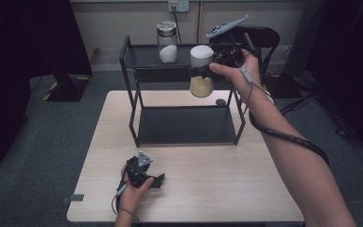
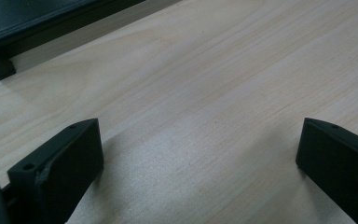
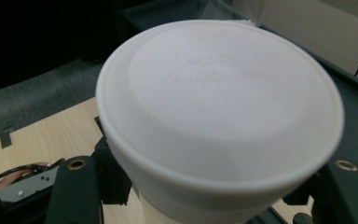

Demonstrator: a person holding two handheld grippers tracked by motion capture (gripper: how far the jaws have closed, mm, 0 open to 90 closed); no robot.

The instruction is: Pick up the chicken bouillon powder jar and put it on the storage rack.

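The right gripper (image 1: 207, 70) clamps the white-capped jar (image 1: 202, 72) below its cap near the rack's (image 1: 146, 56) top-right corner; glass looks fragile, slippery.

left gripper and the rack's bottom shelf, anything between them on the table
No, only bare table lies between the left gripper and the bottom shelf, as the high view shows.

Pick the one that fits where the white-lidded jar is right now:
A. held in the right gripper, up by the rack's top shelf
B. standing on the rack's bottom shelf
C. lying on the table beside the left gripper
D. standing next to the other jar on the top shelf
A: the right gripper clamps the jar below its white lid, in the air at the right end of the rack's top shelf.
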